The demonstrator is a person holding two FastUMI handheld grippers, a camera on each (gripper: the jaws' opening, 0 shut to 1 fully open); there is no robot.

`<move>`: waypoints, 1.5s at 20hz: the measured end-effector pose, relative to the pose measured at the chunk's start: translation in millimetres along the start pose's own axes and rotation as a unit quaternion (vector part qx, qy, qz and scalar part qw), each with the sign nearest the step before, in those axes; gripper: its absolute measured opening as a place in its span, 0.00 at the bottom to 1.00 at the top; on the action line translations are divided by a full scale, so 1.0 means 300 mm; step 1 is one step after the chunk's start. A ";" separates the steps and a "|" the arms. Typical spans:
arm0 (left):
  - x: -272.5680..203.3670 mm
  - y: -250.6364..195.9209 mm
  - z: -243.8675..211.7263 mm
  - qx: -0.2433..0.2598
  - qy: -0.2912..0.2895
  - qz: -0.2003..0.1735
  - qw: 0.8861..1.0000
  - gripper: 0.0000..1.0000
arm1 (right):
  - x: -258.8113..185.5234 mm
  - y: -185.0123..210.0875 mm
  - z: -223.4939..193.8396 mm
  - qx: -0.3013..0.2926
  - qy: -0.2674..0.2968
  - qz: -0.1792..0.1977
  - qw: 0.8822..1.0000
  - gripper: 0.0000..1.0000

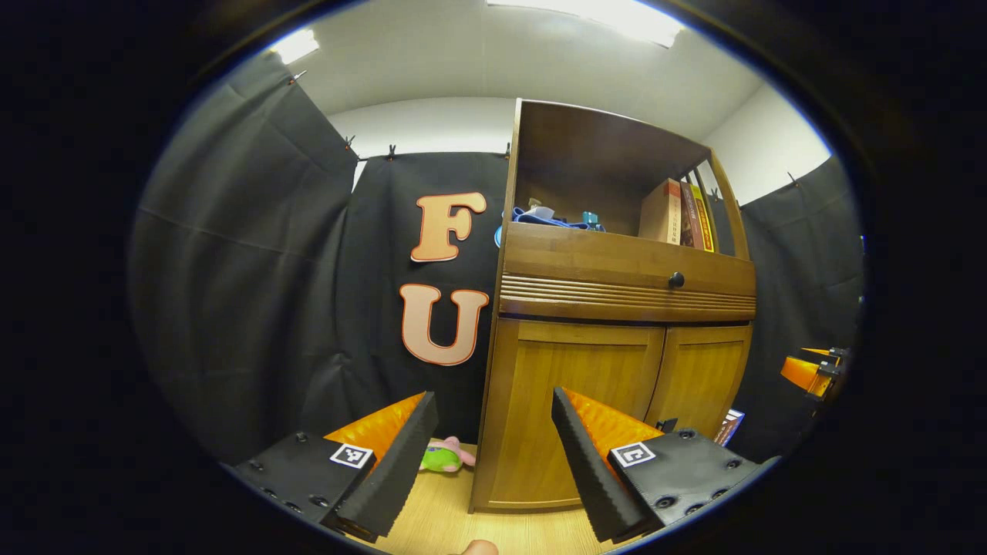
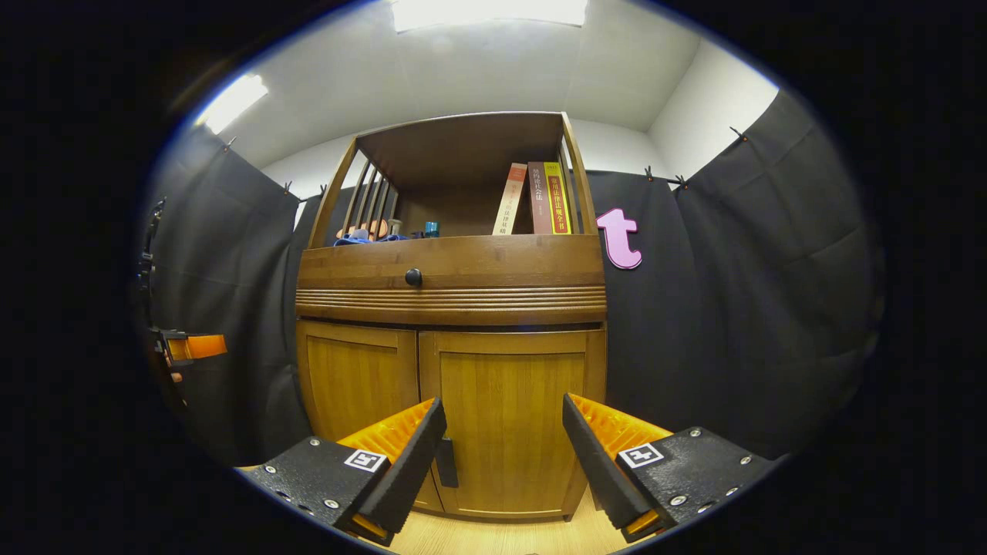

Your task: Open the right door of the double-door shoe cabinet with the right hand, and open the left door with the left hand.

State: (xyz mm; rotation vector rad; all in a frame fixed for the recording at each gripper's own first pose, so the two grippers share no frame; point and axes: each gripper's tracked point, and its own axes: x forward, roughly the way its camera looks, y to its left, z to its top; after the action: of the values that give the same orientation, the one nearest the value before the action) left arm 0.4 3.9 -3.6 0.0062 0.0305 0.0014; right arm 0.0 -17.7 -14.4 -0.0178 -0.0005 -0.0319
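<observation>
A wooden double-door shoe cabinet is standing against the booth's black cloth wall, on a pale wood floor. Both of its lower doors are sitting closed and flush.

In the right gripper view, the right gripper is facing the cabinet front, apart from it, with its two fingers spread wide and holding nothing. The right door is showing between those fingers, and a dark handle is sitting at that door's inner edge, just beside the left finger as seen here. The left door is lying further to the left. Above the doors, a drawer front with a round black knob is running across the cabinet, and above that an open shelf is holding upright books and some small blue items.

In the left gripper view, the left gripper is also hanging in front of the cabinet without touching it, fingers spread wide and empty. The cabinet is appearing at an angle here, with the left door behind the right-hand finger. A small pink and green plush toy is lying on the floor beside the cabinet's corner.

Each view is also catching the other gripper far off at its edge.
</observation>
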 end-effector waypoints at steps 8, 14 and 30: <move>-0.014 0.000 -0.038 -0.002 0.003 -0.003 1.000 0.98 | 0.036 0.088 -0.147 0.006 0.016 0.017 1.000 0.94; -0.010 -0.005 -0.088 0.015 0.010 -0.011 1.000 0.96 | 0.130 0.188 -0.304 0.015 0.035 0.026 0.999 0.94; 0.003 0.066 -0.172 0.009 0.030 -0.015 0.999 0.95 | 0.432 0.228 -0.745 0.013 0.082 -0.006 0.996 0.94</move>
State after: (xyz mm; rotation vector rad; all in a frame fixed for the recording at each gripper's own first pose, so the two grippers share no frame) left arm -0.3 24.0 -55.1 0.0241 0.0915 -0.0294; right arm 131.7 42.5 -238.9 0.0115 0.1639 -0.0457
